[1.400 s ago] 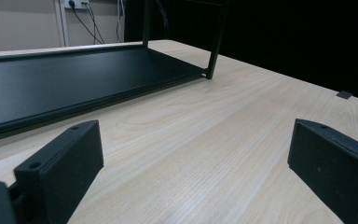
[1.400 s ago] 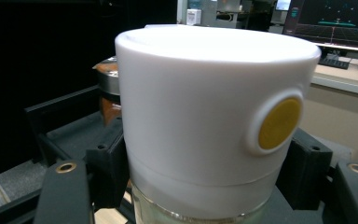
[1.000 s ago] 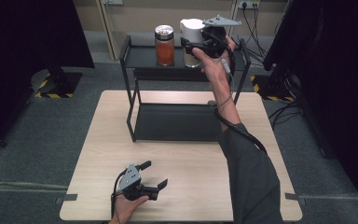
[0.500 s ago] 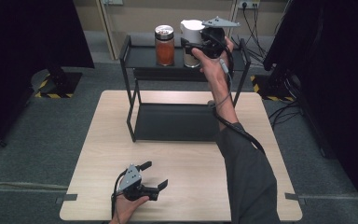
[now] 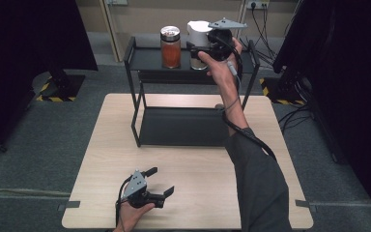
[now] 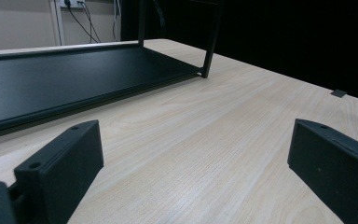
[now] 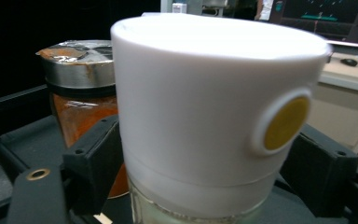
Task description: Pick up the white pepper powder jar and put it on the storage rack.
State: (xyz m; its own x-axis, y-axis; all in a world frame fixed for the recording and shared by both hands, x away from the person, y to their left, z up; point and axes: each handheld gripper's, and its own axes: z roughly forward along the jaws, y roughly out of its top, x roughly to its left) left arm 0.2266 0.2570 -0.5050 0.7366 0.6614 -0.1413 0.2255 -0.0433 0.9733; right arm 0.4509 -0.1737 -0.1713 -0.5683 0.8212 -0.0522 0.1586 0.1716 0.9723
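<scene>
Sitting top centre on the black rack (image 5: 147,60), the white-capped jar (image 7: 214,116) has a yellow dot and clear glass below; right gripper (image 5: 204,48) jaws flank it, grip unclear. Left gripper (image 5: 158,181) rests wide open, empty, bottom centre.

We see grey carpet (image 5: 38,140) | black curtains (image 5: 24,43) either side | beige wall (image 5: 140,14) with sockets (image 5: 254,5) behind.
</scene>
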